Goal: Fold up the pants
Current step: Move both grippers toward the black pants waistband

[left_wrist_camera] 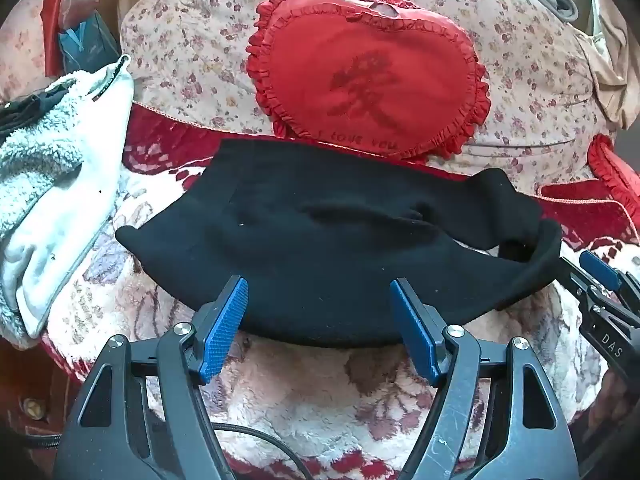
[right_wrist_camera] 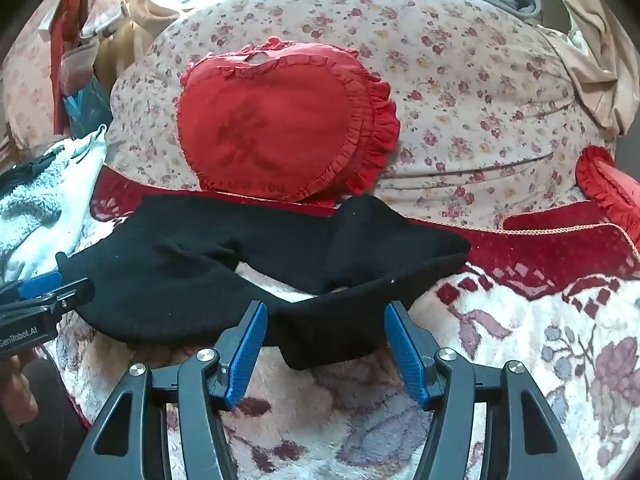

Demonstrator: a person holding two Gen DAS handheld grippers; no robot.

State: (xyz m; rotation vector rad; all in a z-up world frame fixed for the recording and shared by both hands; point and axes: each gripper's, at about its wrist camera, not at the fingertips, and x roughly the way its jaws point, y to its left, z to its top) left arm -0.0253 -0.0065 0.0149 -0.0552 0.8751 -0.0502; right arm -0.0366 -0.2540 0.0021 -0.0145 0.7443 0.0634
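Black pants [left_wrist_camera: 320,232] lie crosswise on the floral plush blanket [left_wrist_camera: 320,392], folded over on themselves, with a small gap between the layers at the right. My left gripper [left_wrist_camera: 320,292] hovers open over their near edge, blue pads wide apart, nothing pinched. In the right wrist view the same black pants [right_wrist_camera: 200,272] stretch from left to centre. My right gripper [right_wrist_camera: 326,320] stands open at their near right corner, cloth showing between the pads but not squeezed. Each gripper appears in the other's view: the right gripper [left_wrist_camera: 600,276] at the pants' right end, the left gripper [right_wrist_camera: 44,292] at the left end.
A red heart-shaped cushion [left_wrist_camera: 368,76] leans on a flowered pillow [left_wrist_camera: 520,60] just behind the pants. A white fleecy garment [left_wrist_camera: 52,184] lies at the left. Another red frilled cushion [right_wrist_camera: 608,188] sits far right. Open blanket [right_wrist_camera: 540,340] spreads to the right.
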